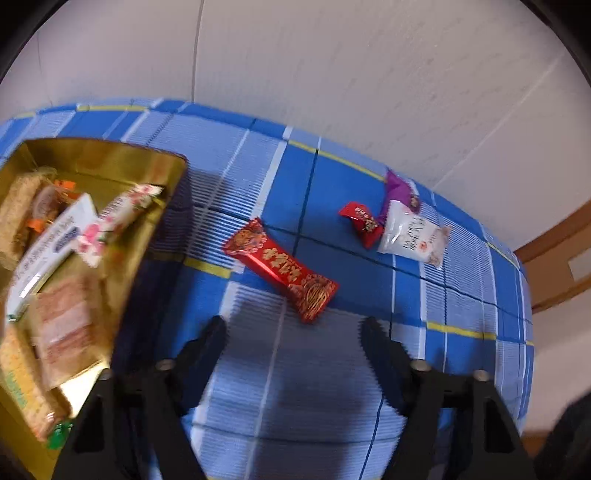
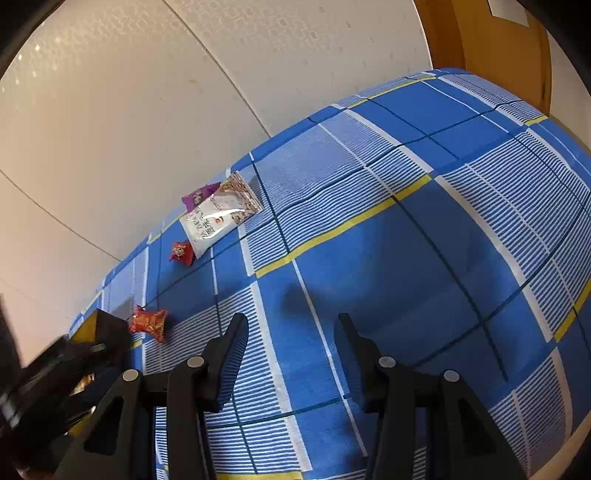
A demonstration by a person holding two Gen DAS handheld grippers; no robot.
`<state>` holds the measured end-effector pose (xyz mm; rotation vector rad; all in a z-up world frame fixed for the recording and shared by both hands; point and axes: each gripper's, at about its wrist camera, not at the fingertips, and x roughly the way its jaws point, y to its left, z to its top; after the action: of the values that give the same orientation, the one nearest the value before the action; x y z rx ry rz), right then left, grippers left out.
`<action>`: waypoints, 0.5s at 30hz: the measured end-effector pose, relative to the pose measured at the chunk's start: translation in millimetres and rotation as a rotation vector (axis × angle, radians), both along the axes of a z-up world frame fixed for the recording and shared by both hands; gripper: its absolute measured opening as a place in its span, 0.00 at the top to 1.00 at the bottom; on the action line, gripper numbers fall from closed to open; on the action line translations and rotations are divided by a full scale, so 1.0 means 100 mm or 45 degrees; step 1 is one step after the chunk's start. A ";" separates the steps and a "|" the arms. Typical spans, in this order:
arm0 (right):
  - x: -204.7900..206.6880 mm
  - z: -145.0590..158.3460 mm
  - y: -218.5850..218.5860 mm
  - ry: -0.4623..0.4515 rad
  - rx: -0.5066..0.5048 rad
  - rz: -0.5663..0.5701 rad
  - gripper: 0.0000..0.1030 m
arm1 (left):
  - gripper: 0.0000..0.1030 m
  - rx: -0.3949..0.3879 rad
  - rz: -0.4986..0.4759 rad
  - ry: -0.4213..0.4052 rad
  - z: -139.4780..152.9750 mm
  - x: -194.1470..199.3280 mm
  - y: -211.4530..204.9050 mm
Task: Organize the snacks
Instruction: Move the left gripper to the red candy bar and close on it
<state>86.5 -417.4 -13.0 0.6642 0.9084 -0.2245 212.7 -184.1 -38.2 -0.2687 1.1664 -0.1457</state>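
A gold box (image 1: 110, 158) at the left holds several wrapped snacks, among them a white packet with pink flowers (image 1: 110, 225). On the blue checked cloth lie a long red and gold packet (image 1: 280, 267), a small red candy (image 1: 362, 221), a white packet (image 1: 413, 236) and a purple packet (image 1: 399, 188) under it. My left gripper (image 1: 293, 326) hangs open just short of the long red packet's near end, with nothing between its fingers. My right gripper (image 2: 291, 319) is open and empty over bare cloth. The right wrist view shows the white packet (image 2: 218, 214), the red candy (image 2: 181, 253) and the long red packet (image 2: 149, 323) far to its left.
The blue checked cloth (image 2: 406, 258) covers a table that stands against a pale wall (image 2: 147, 110). A wooden door frame (image 2: 480, 33) rises at the far right corner. The left gripper's black body (image 2: 55, 369) fills the lower left of the right wrist view.
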 end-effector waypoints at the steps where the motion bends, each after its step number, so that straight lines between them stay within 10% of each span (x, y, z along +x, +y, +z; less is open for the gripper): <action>1: 0.01 0.00 0.00 -0.001 0.004 0.002 0.53 | 0.36 -0.006 0.009 0.015 -0.03 0.04 0.00; 9: 0.03 0.02 -0.03 -0.022 0.049 0.004 0.52 | 0.37 0.082 0.040 -0.031 -0.15 0.29 -0.11; 15: 0.06 -0.03 -0.05 -0.014 0.098 -0.004 0.52 | 0.76 0.158 -0.037 -0.125 -0.16 0.26 -0.15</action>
<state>92.3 -422.2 -15.5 0.7372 0.9087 -0.1891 238.6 -199.1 -53.7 -0.1335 1.0775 -0.1102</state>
